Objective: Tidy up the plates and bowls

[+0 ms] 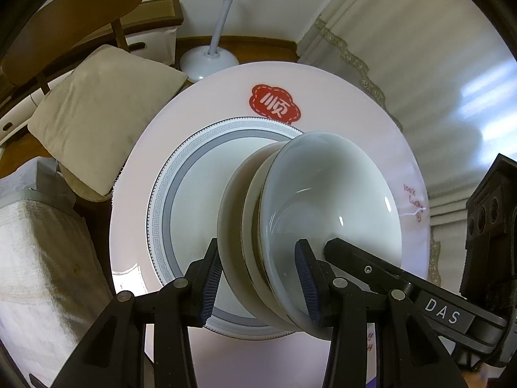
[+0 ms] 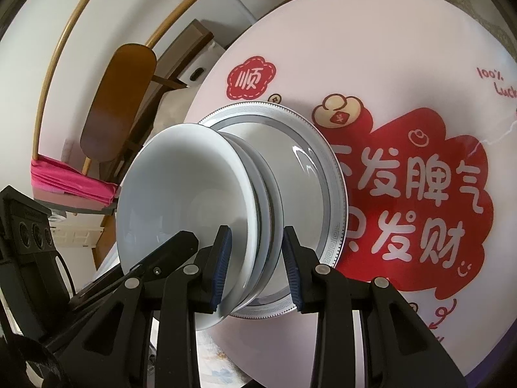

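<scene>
A stack of white bowls (image 1: 323,194) stands tilted over the middle of a white plate with a grey key-pattern border (image 1: 168,200). I cannot tell whether the stack touches the plate. My left gripper (image 1: 258,284) is shut on the stack's near rims, one pad inside the top bowl and one against the lowest bowl's outer wall. My right gripper (image 2: 257,265) grips the opposite side of the bowls (image 2: 181,187) the same way, above the plate (image 2: 326,174). Each view shows one black finger of the other gripper reaching into the top bowl.
The plate lies on a round pink table (image 1: 323,97) with red printed graphics (image 2: 404,177). Beyond its edge are a wooden chair (image 1: 74,9) with a beige cushion (image 1: 103,113), a white lamp base (image 1: 208,61), pale curtains (image 1: 420,48) and folded pink cloth (image 2: 71,181).
</scene>
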`<state>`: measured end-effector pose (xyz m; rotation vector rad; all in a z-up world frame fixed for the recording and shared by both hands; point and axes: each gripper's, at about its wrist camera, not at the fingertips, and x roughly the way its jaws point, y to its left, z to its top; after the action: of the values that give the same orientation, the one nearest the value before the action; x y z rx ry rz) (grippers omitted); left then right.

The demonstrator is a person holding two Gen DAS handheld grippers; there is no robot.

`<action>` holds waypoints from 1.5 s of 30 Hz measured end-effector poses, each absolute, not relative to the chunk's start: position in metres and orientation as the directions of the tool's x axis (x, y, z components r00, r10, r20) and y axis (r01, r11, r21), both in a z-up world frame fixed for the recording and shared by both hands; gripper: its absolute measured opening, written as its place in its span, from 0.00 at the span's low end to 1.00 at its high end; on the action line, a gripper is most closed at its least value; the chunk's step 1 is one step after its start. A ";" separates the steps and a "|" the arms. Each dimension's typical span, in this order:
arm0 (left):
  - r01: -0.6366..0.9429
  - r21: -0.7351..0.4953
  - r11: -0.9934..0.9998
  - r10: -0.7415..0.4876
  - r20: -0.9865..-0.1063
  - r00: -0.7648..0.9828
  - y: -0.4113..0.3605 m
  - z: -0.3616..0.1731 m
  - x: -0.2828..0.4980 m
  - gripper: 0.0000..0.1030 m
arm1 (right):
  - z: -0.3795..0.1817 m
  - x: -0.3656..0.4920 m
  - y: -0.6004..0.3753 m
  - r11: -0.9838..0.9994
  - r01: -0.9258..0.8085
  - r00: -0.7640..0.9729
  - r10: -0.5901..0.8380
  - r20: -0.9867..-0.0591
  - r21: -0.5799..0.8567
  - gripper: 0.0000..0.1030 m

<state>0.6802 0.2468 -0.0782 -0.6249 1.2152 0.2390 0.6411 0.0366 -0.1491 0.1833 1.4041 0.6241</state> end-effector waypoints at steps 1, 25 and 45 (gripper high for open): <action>-0.490 -0.321 0.810 -0.153 -0.924 0.351 0.247 -0.078 0.680 0.39 | -0.148 0.641 0.037 0.828 -0.298 0.039 0.508 -0.860 0.476 0.31; -0.526 -0.274 0.805 -0.040 -0.910 0.413 0.257 -0.060 0.654 0.65 | -0.122 0.629 0.020 0.835 -0.286 0.147 0.522 -0.840 0.470 0.70; -0.349 -0.092 0.932 0.128 -0.820 0.558 0.087 0.015 0.557 0.74 | -0.035 0.525 -0.129 0.914 -0.335 0.459 0.371 -0.807 0.229 0.82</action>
<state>0.5570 0.0867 0.0146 -0.2565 0.9392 0.2854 0.5250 -0.1289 -0.0352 0.0394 1.0040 0.4350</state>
